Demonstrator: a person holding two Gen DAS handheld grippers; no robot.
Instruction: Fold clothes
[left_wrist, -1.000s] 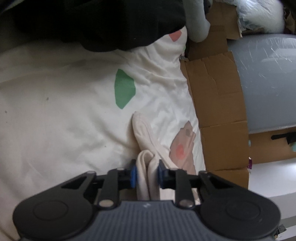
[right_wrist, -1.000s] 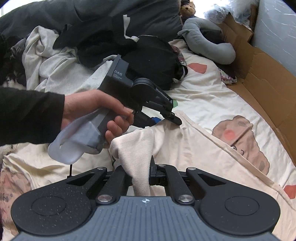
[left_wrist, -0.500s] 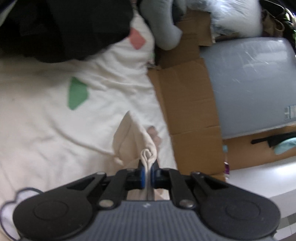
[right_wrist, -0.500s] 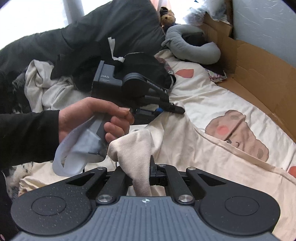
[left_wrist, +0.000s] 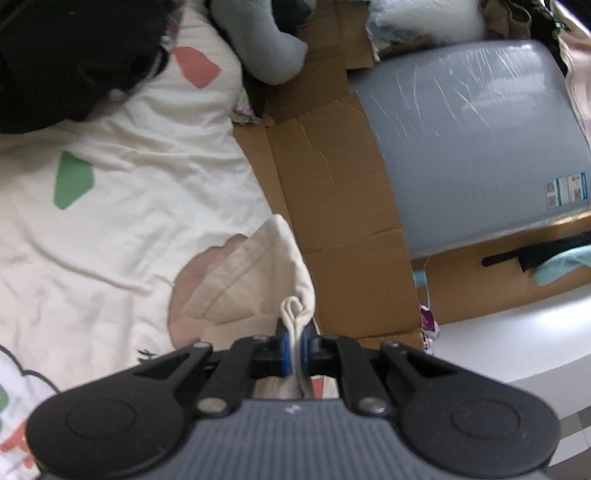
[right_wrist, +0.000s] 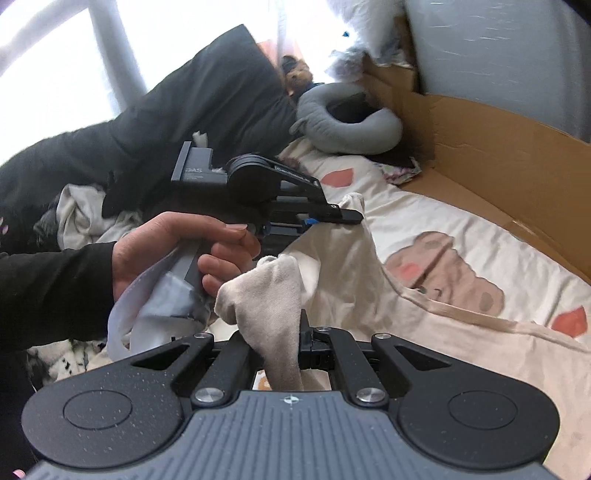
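A cream garment (right_wrist: 343, 266) is held up off the bed between both grippers. My left gripper (left_wrist: 294, 349) is shut on a bunched edge of it (left_wrist: 255, 280); the same gripper shows in the right wrist view (right_wrist: 345, 216), gripped by a hand, pinching the cloth's far corner. My right gripper (right_wrist: 286, 339) is shut on a thick fold of the cream garment that bulges above its jaws. The cloth hangs slack between the two grips and trails down onto the printed bedsheet (right_wrist: 461, 236).
Flattened cardboard (left_wrist: 332, 192) lines the bed's right side, against a grey plastic-wrapped mattress (left_wrist: 472, 147). A grey curved pillow (right_wrist: 351, 122), a dark quilt (right_wrist: 207, 110) and a pile of light and dark clothes (right_wrist: 81, 214) lie at the far end of the bed.
Both grippers have lifted, raising the cream garment off the sheet. The left gripper has swung toward the cardboard side, and the cloth has pulled tighter between its jaws.
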